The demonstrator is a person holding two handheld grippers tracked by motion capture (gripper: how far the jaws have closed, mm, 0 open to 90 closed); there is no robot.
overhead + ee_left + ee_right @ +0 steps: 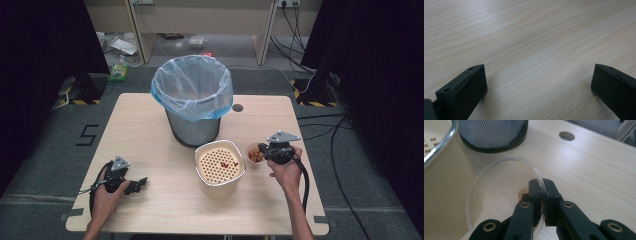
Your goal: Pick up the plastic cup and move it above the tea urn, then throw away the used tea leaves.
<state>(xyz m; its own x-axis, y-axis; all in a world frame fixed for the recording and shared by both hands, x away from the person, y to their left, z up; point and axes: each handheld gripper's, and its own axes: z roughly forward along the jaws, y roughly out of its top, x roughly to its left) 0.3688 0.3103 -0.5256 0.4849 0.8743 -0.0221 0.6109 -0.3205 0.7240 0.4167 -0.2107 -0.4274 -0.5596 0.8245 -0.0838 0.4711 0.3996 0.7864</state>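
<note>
A grey carpeted floor (45,165) with black curtains on both sides surrounds a pale wooden counter (150,130), seen from above. Cables trail over the floor at the right, well clear of the counter's edge.

Near the far middle of the counter stands a grey waste bin (194,127) lined with a pale blue plastic bag (192,87), its mouth open. Just in front of it, toward the right, sits a cream container with a perforated strainer insert (219,165); a few reddish scraps lie on the holes. A small round hole (237,107) pierces the counter right of the bin.

The right tool (541,195) is held close beside the container's right side. Its jaws are closed on the rim of a small clear glass dish (499,195), one jaw inside and one outside. The dish is tilted up on edge, with a bit of orange-brown food visible by the jaws.

The left tool (135,185) rests low over the near left part of the counter, well apart from everything else. Its jaws stand wide apart with nothing between them but bare wood. Open counter stretches along the near edge between the two hands.
</note>
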